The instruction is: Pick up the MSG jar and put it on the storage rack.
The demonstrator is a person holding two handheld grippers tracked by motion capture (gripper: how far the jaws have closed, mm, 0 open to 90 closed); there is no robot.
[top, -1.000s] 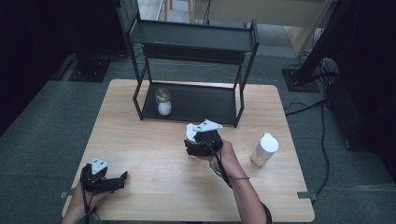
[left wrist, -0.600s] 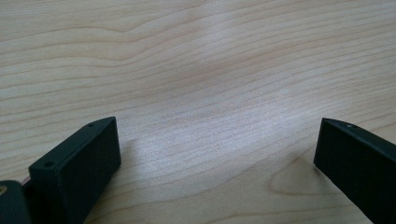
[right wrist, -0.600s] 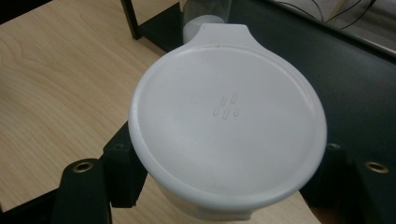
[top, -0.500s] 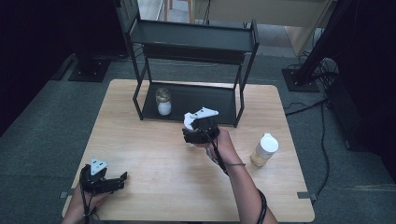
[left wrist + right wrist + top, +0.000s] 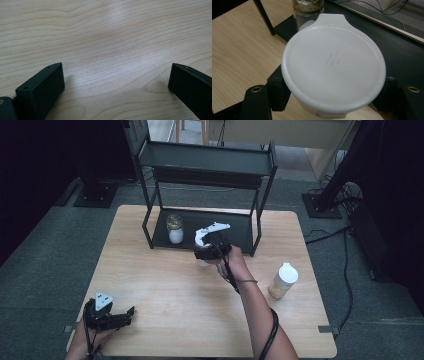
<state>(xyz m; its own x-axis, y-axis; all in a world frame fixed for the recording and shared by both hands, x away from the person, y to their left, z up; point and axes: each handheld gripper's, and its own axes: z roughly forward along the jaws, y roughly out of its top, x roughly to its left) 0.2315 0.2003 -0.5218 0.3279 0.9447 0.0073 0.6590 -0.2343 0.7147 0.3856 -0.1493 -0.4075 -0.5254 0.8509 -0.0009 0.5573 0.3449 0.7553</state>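
Observation:
My right gripper point(image 5: 204, 253) is shut on a jar with a white lid point(image 5: 333, 67), its black jaws pressing the jar from both sides. It holds the jar just in front of the bottom shelf point(image 5: 235, 231) of a black rack. On that shelf, to the left, stands a glass jar point(image 5: 175, 229) with a pale filling; the right gripper view has it point(image 5: 308, 10) just behind the held lid. My left gripper point(image 5: 127, 315) rests at the table's front left, open, with bare wood between its jaws point(image 5: 116, 72).
A second white-lidded jar point(image 5: 283, 281) stands on the wooden table point(image 5: 165, 285) at the right. The rack's top shelf point(image 5: 207, 157) overhangs the bottom one, and its front posts point(image 5: 259, 215) frame the opening. Cables point(image 5: 345, 240) lie on the floor at the right.
My right gripper has carried the white-lidded jar away from the person, up to the front of the rack's bottom shelf. The left gripper has stayed put.

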